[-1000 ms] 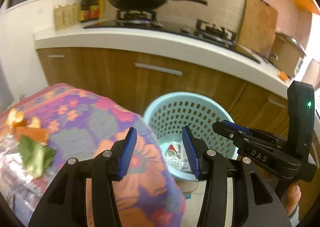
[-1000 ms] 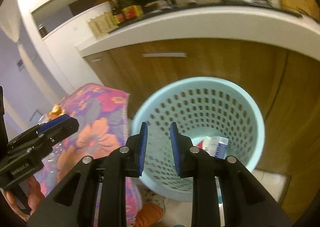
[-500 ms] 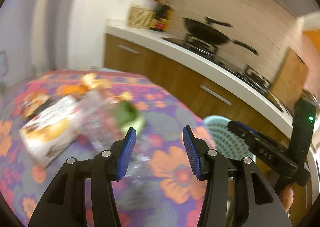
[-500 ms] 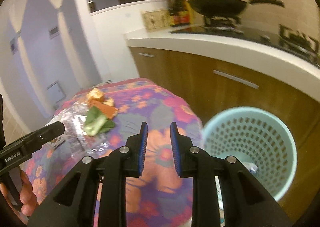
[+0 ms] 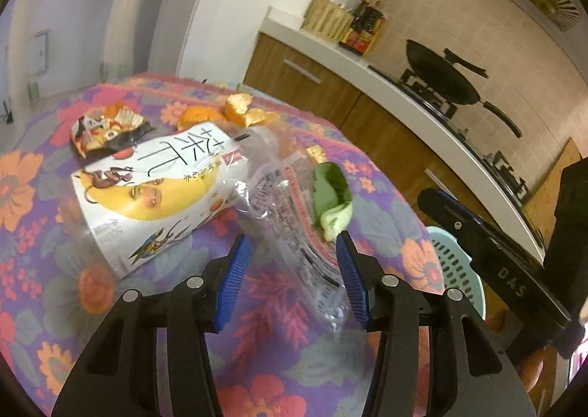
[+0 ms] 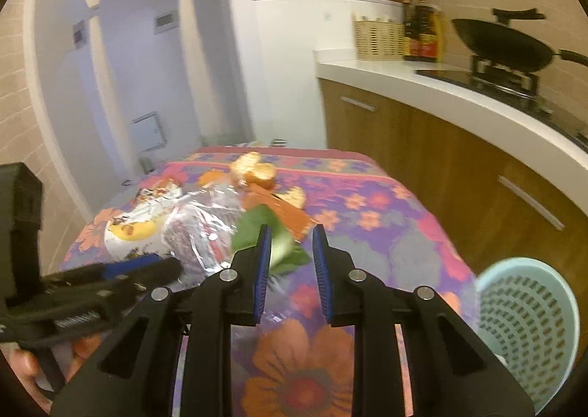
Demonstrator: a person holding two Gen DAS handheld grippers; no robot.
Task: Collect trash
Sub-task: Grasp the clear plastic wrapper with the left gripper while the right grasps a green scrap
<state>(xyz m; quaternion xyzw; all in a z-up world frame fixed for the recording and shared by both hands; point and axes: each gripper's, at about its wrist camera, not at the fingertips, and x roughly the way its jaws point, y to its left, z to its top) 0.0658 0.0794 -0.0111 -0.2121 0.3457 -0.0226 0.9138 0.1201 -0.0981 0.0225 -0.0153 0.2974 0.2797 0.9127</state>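
We hold both tools parted and empty, the left tool (image 5: 292, 266) wide over the clear wrapper (image 5: 294, 218) at frame centre, the right tool (image 6: 290, 259) narrower by the green leaf (image 6: 257, 229).

warm dim light — soft blur, fisheye-bent edges

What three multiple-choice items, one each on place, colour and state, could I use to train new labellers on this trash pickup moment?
1. Where does the green leaf lie?
A. in the basket
B. on the clear plastic wrapper
C. on the counter

2. What colour is the waste basket?
A. light blue
B. red
C. black

3. How is the left gripper?
A. shut on the leaf
B. shut on a carton
C. open, holding nothing

Key: 1 B, the leaf rests on the wrapper on the floral tablecloth. 2 A, its perforated wall is pale blue. 3 C, its fingers stand apart above the wrapper with nothing between them.
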